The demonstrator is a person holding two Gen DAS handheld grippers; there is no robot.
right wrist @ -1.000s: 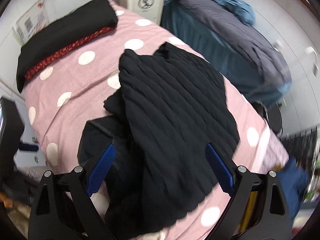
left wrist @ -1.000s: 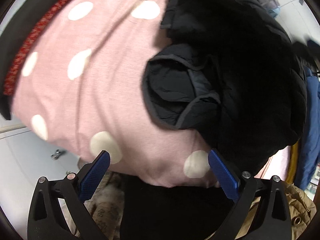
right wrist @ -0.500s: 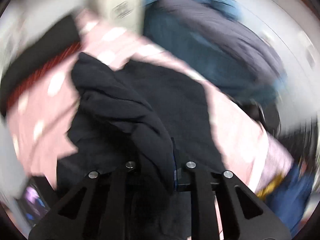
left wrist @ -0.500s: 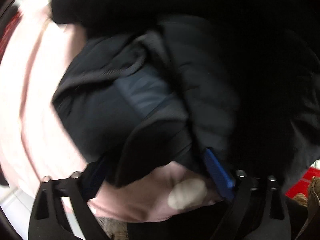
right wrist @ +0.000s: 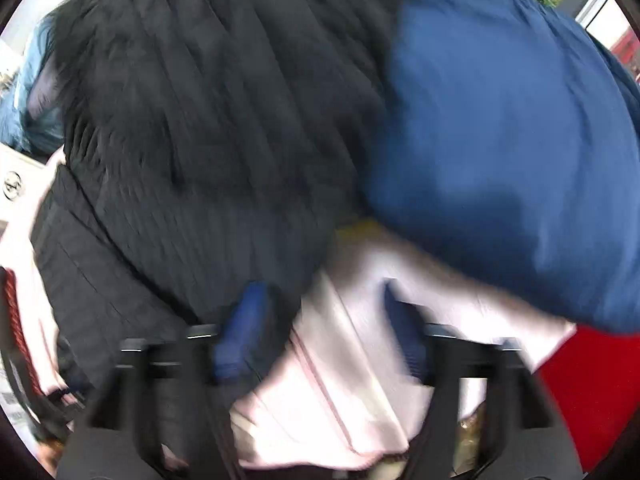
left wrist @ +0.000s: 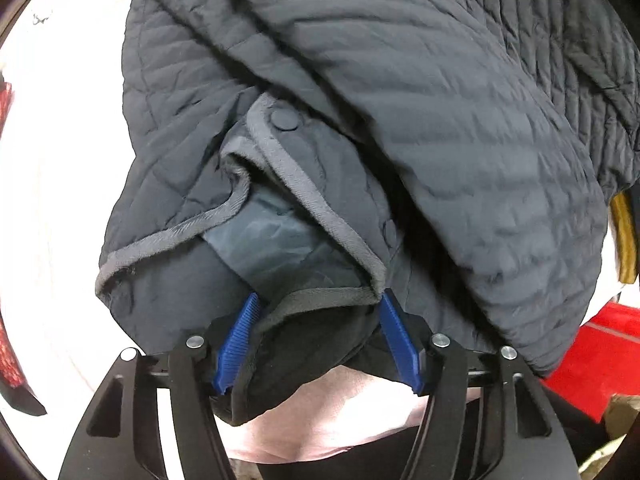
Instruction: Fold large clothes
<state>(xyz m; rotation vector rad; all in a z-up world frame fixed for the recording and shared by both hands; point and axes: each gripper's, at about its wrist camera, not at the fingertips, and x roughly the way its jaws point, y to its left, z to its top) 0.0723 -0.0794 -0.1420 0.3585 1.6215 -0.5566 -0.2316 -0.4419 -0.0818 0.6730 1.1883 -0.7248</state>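
A dark quilted puffer jacket [left wrist: 420,120] with grey-trimmed edges lies heaped on the pink bedcover [left wrist: 340,420]. My left gripper [left wrist: 318,308] is partly closed, with its blue fingers [left wrist: 240,336] on either side of a grey-trimmed jacket edge [left wrist: 320,300]; whether they pinch it is unclear. In the blurred right wrist view the jacket [right wrist: 200,140] fills the left side. My right gripper [right wrist: 320,312] is open over the pink bedcover [right wrist: 352,340], with its left finger [right wrist: 240,320] against the jacket's edge and nothing between the fingers.
A blue garment [right wrist: 512,140] lies right of the jacket in the right wrist view. A red surface [right wrist: 580,392] shows at the lower right, and also in the left wrist view [left wrist: 592,348]. A yellow-lined item [left wrist: 624,240] sits at the right edge.
My left gripper moved in onto the jacket's trimmed edge and narrowed. My right gripper, shut on jacket fabric half a second ago, has opened and swung right toward the blue garment.
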